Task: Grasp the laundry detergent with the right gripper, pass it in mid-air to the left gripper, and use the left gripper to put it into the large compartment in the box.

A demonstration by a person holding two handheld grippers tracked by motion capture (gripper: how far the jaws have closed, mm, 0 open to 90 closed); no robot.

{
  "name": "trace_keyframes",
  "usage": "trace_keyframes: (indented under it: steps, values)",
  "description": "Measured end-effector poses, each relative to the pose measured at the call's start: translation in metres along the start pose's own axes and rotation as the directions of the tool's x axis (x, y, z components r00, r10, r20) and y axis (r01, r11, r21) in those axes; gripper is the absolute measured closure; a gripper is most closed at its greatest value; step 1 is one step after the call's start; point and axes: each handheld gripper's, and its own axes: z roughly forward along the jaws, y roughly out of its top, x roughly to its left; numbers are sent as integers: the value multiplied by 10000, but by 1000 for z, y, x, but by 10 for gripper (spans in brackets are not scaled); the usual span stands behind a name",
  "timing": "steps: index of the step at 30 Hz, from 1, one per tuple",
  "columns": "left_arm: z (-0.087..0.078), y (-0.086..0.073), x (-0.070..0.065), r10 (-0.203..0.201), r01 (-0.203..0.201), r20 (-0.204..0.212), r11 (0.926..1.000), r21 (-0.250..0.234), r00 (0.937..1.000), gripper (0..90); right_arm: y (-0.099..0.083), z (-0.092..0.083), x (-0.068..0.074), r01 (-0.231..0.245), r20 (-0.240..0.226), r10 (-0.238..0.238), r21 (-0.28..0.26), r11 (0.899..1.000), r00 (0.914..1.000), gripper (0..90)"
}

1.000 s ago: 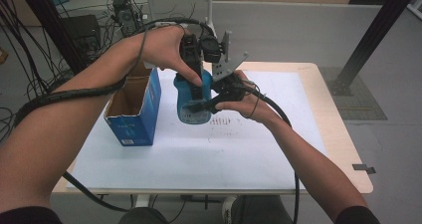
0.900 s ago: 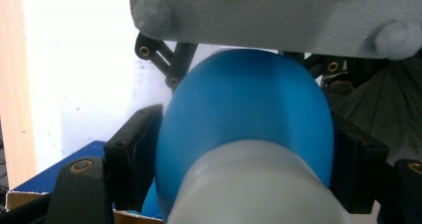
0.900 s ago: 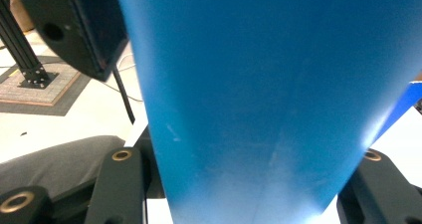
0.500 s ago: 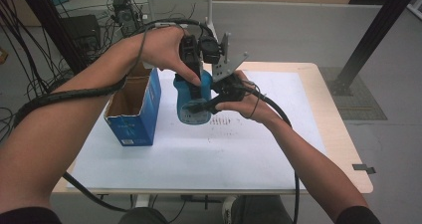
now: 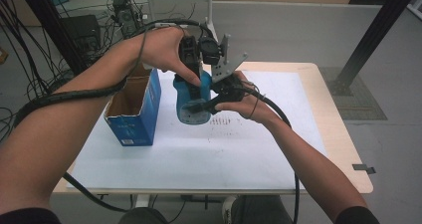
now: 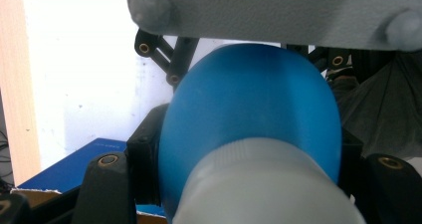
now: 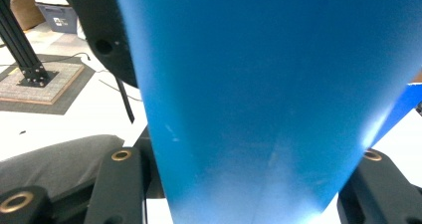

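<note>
Both of the person's hands meet over the middle of the white-topped counter (image 5: 199,159), and between them stands a blue plastic bottle with a pale grey cap (image 5: 191,102), upright or nearly so, its long axis running top to bottom and its base low over the white surface; whether it rests there I cannot tell. Just to its left sits an open blue cardboard box (image 5: 133,109), close beside the bottle but apart from it.

The left gripper (image 5: 195,77) comes down from above onto the top end. Its jaws have just been closing, and in the left gripper view they sit tight on either side of the rounded blue shoulder, the grey cap (image 6: 263,184) nearest the camera. The right gripper (image 5: 204,104) reaches in level from the right and is clamped across the lower body; its own view shows the broad blue wall between its black jaws.

So the bottle is held at both ends, cap hand above, body hand below and slightly nearer the person. My guess is the next move is a turn about that upright axis to loosen the cap, with the lower grip steadying.

The plastic looks smooth, matte and evenly coloured.
</note>
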Motion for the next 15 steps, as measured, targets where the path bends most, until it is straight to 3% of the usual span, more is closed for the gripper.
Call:
trace_keyframes:
  steps: [15]
  values:
    - [2, -1, 1, 52, -52, -1, 10000, 18, 10000, 371, -2, 2, -2, 70, 13, -70, -54, 10000, 10000, 436]
